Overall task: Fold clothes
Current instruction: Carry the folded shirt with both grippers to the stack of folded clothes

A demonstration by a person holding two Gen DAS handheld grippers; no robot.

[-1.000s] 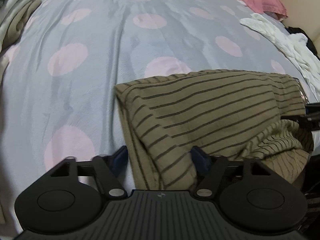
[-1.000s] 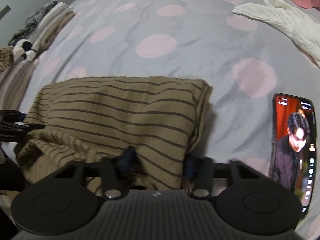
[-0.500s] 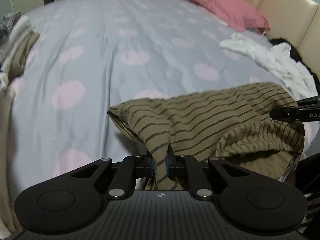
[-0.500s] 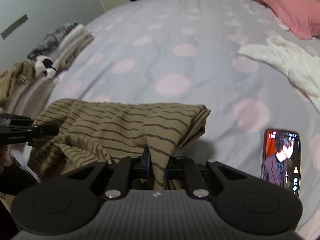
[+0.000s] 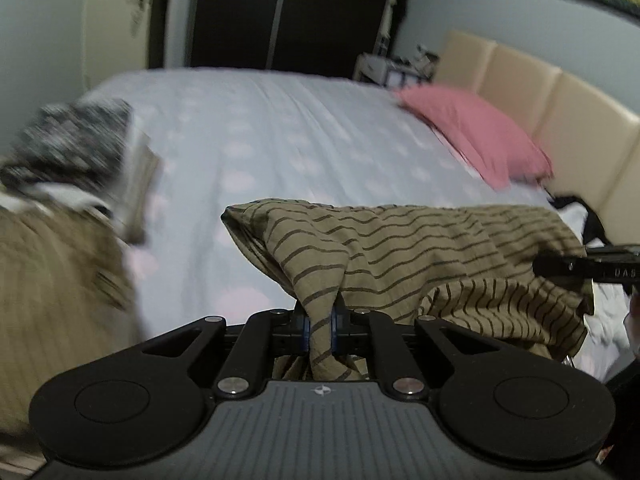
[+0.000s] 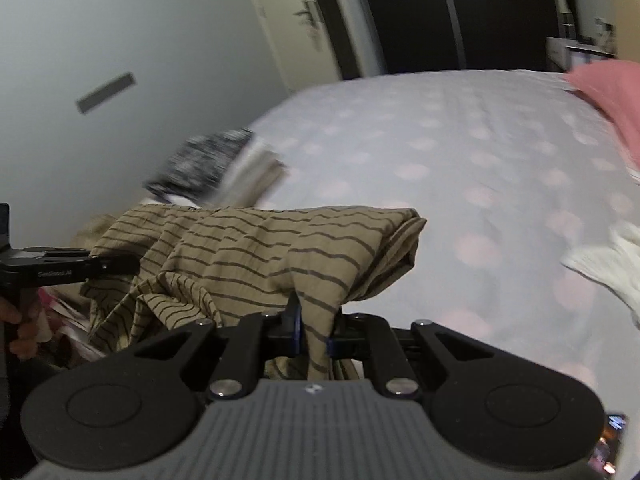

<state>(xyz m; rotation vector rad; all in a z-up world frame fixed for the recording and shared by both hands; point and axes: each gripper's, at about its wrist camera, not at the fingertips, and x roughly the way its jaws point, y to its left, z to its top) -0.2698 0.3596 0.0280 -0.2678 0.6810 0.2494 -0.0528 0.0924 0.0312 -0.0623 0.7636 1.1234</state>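
The left gripper (image 5: pixel 320 326) pinches a striped olive garment (image 5: pixel 420 248). It hangs above the spotted bed (image 5: pixel 280 128). A pink pillow (image 5: pixel 476 132) lies beyond.

Shirt (image 5: pixel 420 240): olive-tan, thin dark wavy stripes.
Bedsheet (image 5: pixel 280 128): pale lilac-grey, faded pink round dots.
Pillow (image 5: pixel 472 132): plain rose pink.
Headboard (image 5: pixel 560 100): cream, padded panels.
Left claw (image 5: pixel 320 328) and right claw (image 6: pixel 314 334): black bodies, blue pads.
Folded pile (image 5: pixel 80 148): top piece black-and-white speckle, beige and white layers under it; blurred.
White garment (image 6: pixel 608 264): off-white, no pattern.
Wall (image 6: pixel 120 20): light grey.
Door (image 6: pixel 296 20): cream.
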